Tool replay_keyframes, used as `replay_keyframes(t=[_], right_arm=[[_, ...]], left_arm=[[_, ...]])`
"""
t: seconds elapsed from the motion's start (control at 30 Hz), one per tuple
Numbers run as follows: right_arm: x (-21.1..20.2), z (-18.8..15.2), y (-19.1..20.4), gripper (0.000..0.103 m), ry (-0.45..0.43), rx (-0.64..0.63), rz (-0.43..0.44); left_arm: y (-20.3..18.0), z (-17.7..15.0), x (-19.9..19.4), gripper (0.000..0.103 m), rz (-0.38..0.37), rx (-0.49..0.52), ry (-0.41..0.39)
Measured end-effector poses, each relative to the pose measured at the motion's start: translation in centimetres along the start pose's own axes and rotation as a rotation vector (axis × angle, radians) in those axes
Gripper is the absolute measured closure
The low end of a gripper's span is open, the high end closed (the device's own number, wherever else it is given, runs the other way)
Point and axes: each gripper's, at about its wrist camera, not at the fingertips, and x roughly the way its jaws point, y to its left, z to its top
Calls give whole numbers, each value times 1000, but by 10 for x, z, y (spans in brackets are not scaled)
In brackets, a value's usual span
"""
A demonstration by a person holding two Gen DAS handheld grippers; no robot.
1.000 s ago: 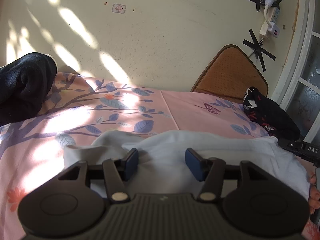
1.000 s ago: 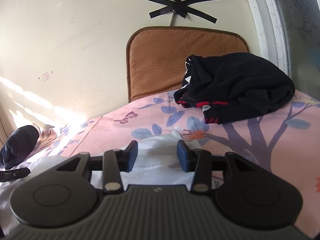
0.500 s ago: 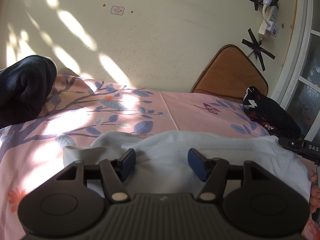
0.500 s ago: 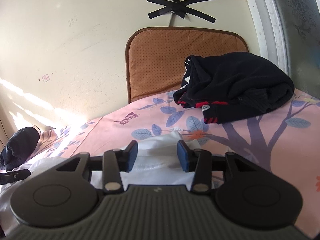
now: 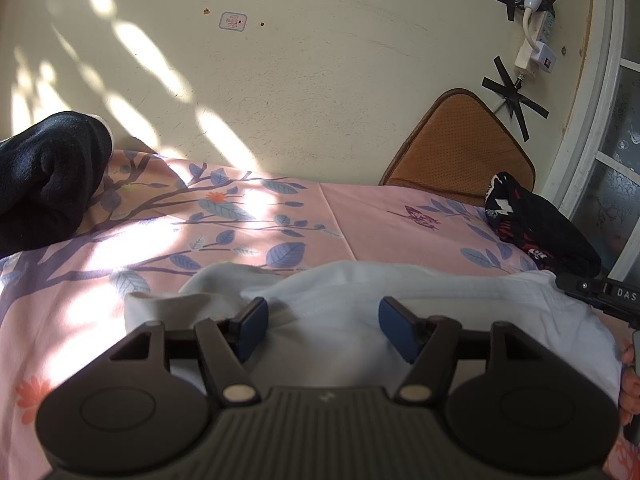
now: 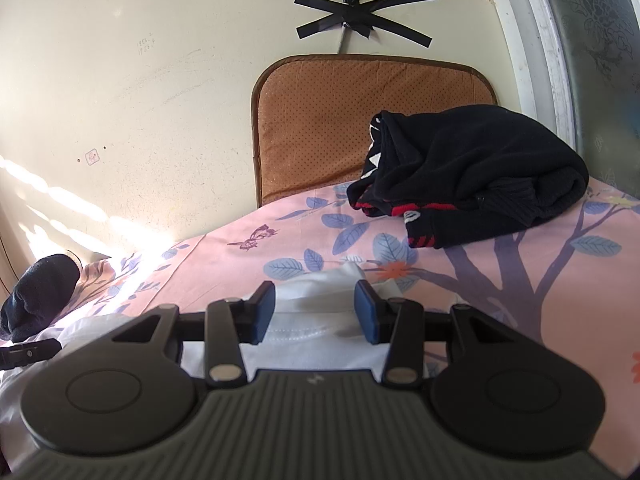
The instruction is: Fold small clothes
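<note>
On the pink bedsheet [image 5: 120, 248], both tools hang spread over the white garment [image 5: 344, 292], left tool [image 5: 322, 322] opening.

White garment [image 5: 360, 308]: smooth, matt woven cloth with a stitched seam line visible in the right wrist view [image 6: 316, 332].

Bed sheet [image 5: 200, 240]: matt pink cotton-like cloth, printed with blue-grey leaves and branches; lightly creased.

Black garment at the bed's right far corner [image 6: 472, 172]: thick, matt knit with ribbed cuffs and red-and-white trim.

Dark fleece item at the bed's left far corner [image 5: 44, 176]: fuzzy, matt pile.

Brown cushion [image 6: 352, 120]: perforated, mesh-like cloth with a smooth bound edge.

Left claw [image 5: 322, 330] and right claw [image 6: 315, 312]: matt black plastic bodies, ribbed grey housing, smooth blue pads, small bright metal pins.

Wall [image 5: 320, 80]: rough, matt cream paint; glossy black tape strips [image 6: 360, 20].
</note>
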Motion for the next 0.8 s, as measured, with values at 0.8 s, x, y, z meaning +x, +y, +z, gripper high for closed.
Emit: replay_keyframes(t=[0.8], right_arm=[[0,0,0,56,-2,0,1]], left_arm=[[-1,0,0,36,-4,3,0]])
